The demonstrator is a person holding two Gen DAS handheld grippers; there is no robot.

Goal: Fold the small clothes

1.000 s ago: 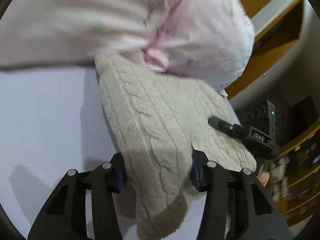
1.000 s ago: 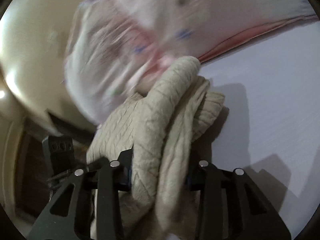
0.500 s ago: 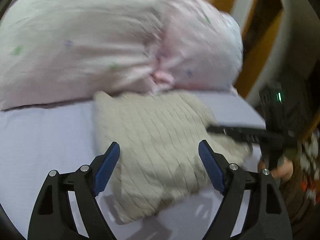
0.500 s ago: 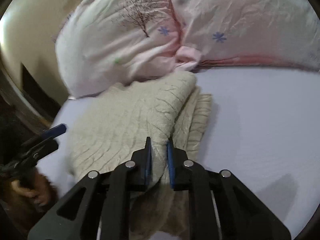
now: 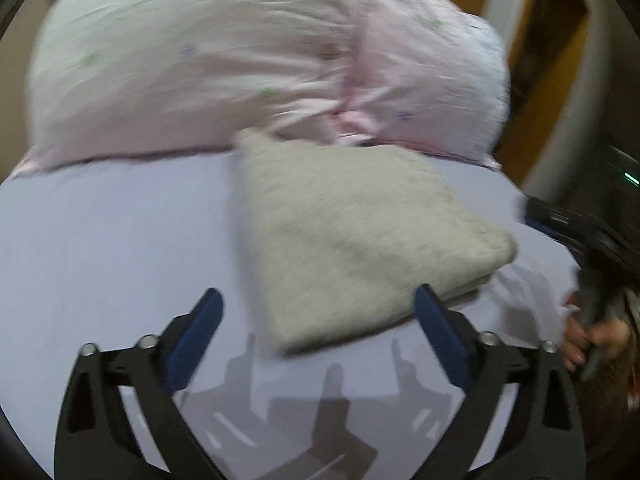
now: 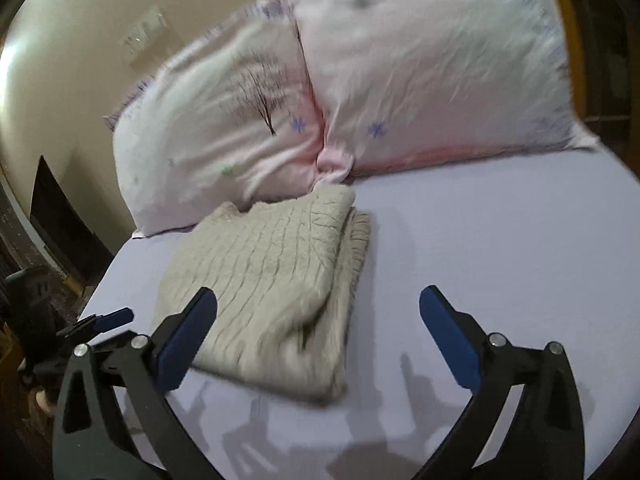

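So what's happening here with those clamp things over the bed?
A person is folding clothes using two hand-held grippers. A cream cable-knit sweater lies folded on the lilac bedsheet, its far edge up against the pink patterned pillows. The left gripper and the right gripper both have their fingers spread open and hold nothing, hovering just in front of the sweater.

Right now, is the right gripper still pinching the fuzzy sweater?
No, the right gripper is wide open and the folded sweater lies free on the bed sheet.
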